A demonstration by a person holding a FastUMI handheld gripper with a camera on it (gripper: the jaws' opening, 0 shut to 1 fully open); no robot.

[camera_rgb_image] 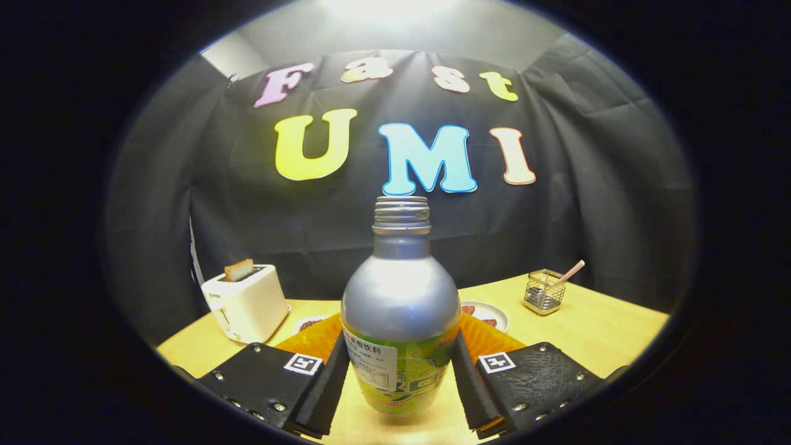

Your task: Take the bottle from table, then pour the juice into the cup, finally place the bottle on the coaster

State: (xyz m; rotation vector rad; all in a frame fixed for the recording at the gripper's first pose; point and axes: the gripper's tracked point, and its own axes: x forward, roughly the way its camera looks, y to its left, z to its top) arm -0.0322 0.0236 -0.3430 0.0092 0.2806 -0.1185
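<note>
While gripped upright between the fingers, bottle [400, 321] apparently just off the desk [593, 327], cap off: take step in hand. Next: carry to the cup, tip slowly. Tool [400, 377] partly spread, both fingers pressed on bottle's sides. Orange coaster [315, 339], probably, just behind.

bottle [400, 321] label: printed text there, too small and blurred to read; square black-and-white marker tags on both fingers [309, 395] (patterns, not text); gripper [400, 395] fingers press the bottle's sides
</note>
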